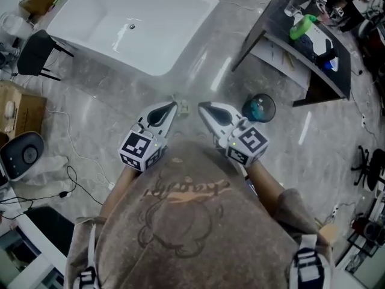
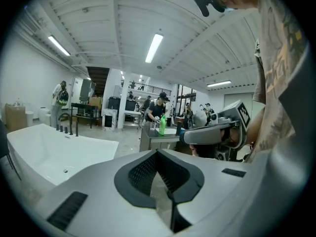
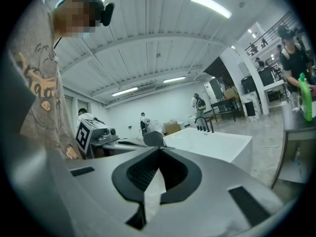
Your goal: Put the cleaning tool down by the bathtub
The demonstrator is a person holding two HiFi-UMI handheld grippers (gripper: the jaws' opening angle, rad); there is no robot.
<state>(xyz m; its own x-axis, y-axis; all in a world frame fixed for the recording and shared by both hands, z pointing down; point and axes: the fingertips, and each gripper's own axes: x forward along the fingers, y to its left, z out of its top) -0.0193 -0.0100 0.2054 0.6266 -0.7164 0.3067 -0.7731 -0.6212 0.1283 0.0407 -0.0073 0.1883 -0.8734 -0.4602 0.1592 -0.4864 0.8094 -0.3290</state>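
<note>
Both tongs are seen clenched with nothing between the pads: the left gripper (image 1: 173, 106) is shown in its own view with the jaws met at the tip and only floor behind them, and the same is shown for the right gripper (image 1: 202, 106) in the right gripper view. Both are held level in front of the person's chest, tips near each other and pointed toward the white bathtub (image 1: 192, 26), which lies ahead and to the left, well apart from them. No cleaning tool is held, so the task's thing has to be looked for elsewhere, and which object it is cannot be told for certain. The likeliest candidate is judged to be the round dark object with a teal top (image 1: 258, 108) on the floor, just to the right of the right gripper and between it and the dark table (image 1: 337, 65); a green bottle (image 1: 301, 26) standing on that table is the other possibility. From above the round object shows no long axis. It lies on the side away from the tub, and the right hand is clearly the nearer one for a pick.
</note>
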